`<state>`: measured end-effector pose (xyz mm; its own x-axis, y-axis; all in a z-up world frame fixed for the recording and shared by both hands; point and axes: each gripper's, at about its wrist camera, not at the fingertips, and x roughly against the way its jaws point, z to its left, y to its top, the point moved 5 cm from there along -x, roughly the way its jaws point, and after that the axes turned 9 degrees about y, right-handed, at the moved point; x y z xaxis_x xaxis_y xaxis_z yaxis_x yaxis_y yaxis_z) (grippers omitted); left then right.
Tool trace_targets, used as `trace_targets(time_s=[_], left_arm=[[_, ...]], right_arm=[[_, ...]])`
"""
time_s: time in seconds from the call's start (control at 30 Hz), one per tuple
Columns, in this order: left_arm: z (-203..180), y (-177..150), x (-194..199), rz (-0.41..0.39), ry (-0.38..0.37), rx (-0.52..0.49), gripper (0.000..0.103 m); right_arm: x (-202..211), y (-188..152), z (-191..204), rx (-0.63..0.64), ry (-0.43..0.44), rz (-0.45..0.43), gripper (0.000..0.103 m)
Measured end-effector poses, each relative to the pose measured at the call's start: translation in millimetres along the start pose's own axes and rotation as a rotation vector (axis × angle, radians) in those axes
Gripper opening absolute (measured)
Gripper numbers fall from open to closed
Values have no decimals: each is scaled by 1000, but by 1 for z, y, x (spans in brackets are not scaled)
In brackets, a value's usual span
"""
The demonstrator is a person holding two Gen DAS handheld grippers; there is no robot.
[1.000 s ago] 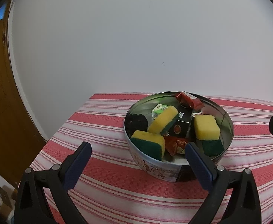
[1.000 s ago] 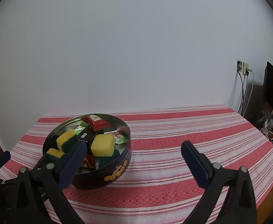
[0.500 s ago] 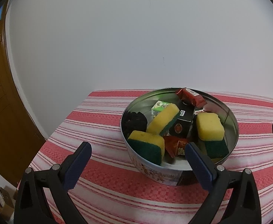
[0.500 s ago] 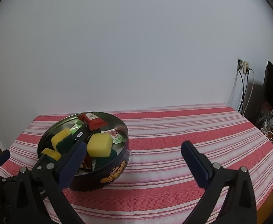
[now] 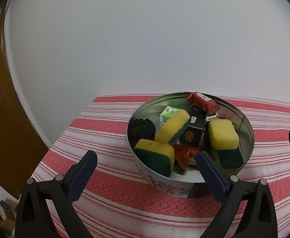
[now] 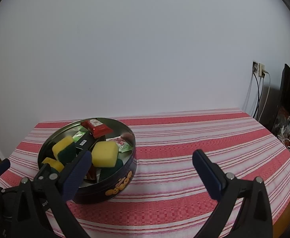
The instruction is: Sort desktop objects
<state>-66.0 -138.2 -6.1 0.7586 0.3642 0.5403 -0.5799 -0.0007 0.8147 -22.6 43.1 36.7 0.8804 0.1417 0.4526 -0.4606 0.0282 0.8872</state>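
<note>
Both hand-held grippers – left (image 5: 145,167), right (image 6: 141,165) – gape w/ nothing held, above desk (image 6: 194,138) near tin (image 6: 113,188) crammed w/ sponges (image 5: 223,136) & packets (image 5: 201,101) – risk: a pick snags neighbours, tips tin.

A round dark cookie tin (image 6: 123,182) sits on the red-and-white striped tablecloth (image 6: 204,138), holding yellow-and-green sponges (image 6: 104,154), a red packet (image 6: 96,128) and a green sachet (image 6: 123,146). The right gripper (image 6: 140,170) hangs spread wide, its left finger overlapping the tin. Wall sockets (image 6: 258,69) with cables are at the far right.
</note>
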Motion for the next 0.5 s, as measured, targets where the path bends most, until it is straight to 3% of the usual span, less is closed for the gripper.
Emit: trace_targets(time_s=[0.5], left_arm=[[-10,4,1,-8,3,-36,101]], right_arm=[[-2,1,-9,-31,-5,-1,103]])
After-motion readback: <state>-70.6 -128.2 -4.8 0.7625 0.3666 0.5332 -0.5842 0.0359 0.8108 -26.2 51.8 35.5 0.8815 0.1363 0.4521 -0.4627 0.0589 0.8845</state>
